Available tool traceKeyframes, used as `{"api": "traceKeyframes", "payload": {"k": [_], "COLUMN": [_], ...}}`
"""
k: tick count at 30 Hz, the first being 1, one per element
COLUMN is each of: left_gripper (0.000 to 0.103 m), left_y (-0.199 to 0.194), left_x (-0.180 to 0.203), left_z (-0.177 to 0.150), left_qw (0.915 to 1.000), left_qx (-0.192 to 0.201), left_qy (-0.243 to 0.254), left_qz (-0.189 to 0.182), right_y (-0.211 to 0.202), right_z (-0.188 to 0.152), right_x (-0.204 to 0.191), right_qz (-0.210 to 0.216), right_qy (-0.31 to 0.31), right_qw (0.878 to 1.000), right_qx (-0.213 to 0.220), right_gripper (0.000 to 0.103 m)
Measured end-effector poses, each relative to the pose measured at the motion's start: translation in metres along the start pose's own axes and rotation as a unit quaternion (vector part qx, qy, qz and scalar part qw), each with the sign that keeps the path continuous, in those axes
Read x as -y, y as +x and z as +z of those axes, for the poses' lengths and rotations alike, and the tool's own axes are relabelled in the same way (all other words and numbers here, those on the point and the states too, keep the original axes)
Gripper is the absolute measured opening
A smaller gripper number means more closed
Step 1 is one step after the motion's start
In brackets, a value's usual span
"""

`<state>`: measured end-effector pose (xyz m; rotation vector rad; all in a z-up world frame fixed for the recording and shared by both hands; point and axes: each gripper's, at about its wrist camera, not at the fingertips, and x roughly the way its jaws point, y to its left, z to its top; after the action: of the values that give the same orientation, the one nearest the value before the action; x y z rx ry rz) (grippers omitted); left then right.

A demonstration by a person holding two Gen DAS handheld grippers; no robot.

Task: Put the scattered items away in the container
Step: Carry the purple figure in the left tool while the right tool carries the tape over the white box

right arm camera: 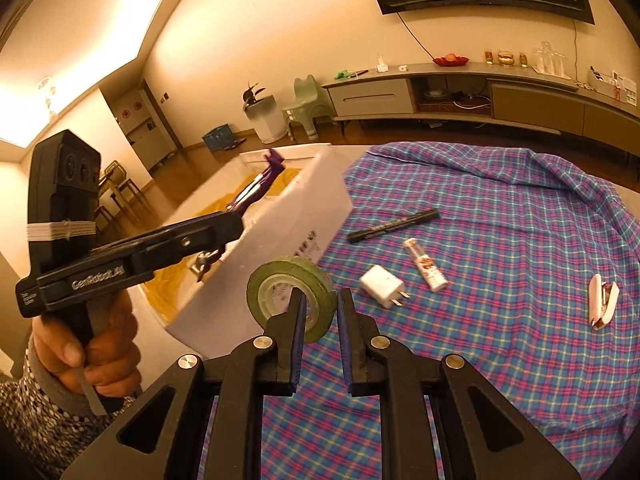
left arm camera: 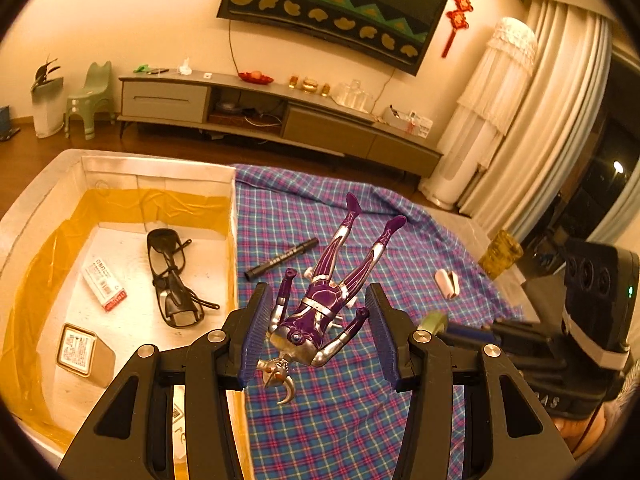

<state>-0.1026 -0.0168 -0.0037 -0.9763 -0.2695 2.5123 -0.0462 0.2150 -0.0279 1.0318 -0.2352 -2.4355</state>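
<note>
Gripping a purple action figure (left arm camera: 320, 300) across its torso, the left tool (left arm camera: 316, 332) lifts it toward the foam box (left arm camera: 156, 168). The right tool (right arm camera: 320, 320) pinches the green tape roll (right arm camera: 292, 292) by its wall, likely bound for there too.

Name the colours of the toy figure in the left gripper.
Purple with silver trim; the toy figure shows best in the left wrist view.

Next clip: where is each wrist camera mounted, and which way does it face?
Left wrist: on the left claw, looking down its fingers at the purple figure it grips, white box to the left; the right claw shows at the right edge.
Right wrist: on the right claw, looking down at the tape roll it pinches and the plaid cloth; the person's left hand and left claw show at left.
Shared: box, figure, black marker, cloth, television.
</note>
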Motion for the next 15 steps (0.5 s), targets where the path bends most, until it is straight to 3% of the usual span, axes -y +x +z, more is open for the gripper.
{"api": "traceKeyframes", "payload": {"k": [15], "left_gripper": [0.05], "left_y": [-0.029], "left_x": [-0.019], "left_z": [0.011], "left_qw": [0.9991], "left_qx": [0.032], "left_qy": [-0.027], "left_qz": [-0.007], "right_y": [-0.01], "right_z": [0.015], "right_x": [-0.049], "right_qz": [0.013], "right_qy": [-0.006], "right_qw": [1.0], "right_qx": [0.023], "right_gripper": [0.017]}}
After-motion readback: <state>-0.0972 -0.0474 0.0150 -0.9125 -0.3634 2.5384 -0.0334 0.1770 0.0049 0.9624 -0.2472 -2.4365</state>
